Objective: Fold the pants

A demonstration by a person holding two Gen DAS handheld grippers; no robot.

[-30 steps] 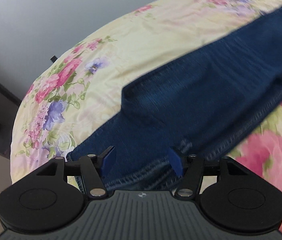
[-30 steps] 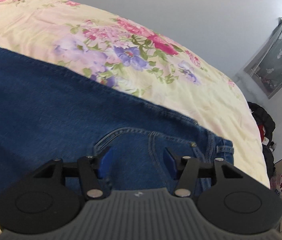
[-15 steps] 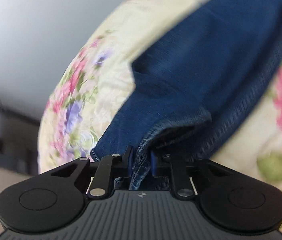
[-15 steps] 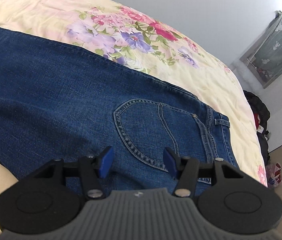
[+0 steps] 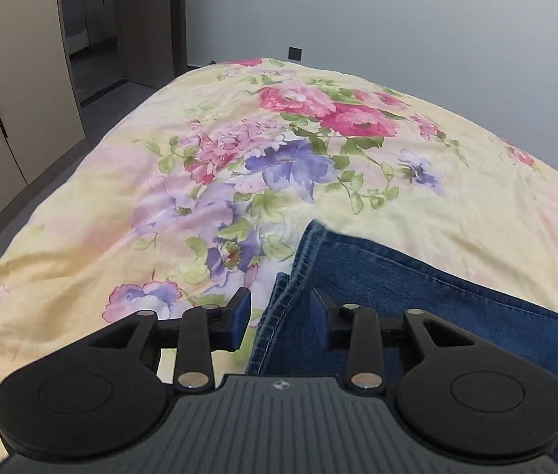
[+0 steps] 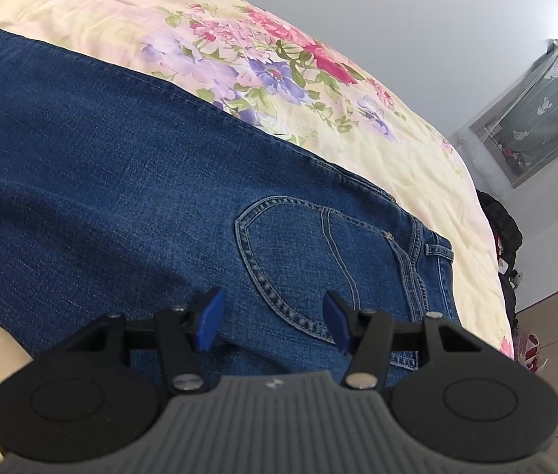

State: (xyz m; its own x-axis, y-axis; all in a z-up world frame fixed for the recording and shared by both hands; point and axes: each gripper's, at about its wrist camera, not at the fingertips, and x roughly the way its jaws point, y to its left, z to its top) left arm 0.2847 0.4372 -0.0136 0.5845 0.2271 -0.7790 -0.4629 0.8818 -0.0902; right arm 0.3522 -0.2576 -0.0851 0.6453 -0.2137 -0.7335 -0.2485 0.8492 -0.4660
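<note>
Blue jeans (image 5: 397, 288) lie flat on a floral bed cover (image 5: 279, 158). In the left wrist view their stitched leg edge (image 5: 275, 316) runs between the pads of my left gripper (image 5: 280, 316). Its jaws are opening and neither pad presses the denim. In the right wrist view the jeans (image 6: 121, 158) stretch across the bed cover (image 6: 279, 59), with a back pocket (image 6: 298, 245) and the waistband (image 6: 433, 252) at the right. My right gripper (image 6: 273, 320) hovers open just above the pocket, holding nothing.
Pale cupboard doors (image 5: 14, 79) and a dark doorway (image 5: 93, 19) stand left of the bed, with a grey wall (image 5: 397, 19) behind. A dark heap (image 6: 500, 221) lies beyond the bed's right edge, under a curtained window (image 6: 543, 110).
Half a second ago my left gripper was shut on the bunched leg hem; it has since swung across, rolled level and let go. My right gripper drew back slightly and stayed open.
</note>
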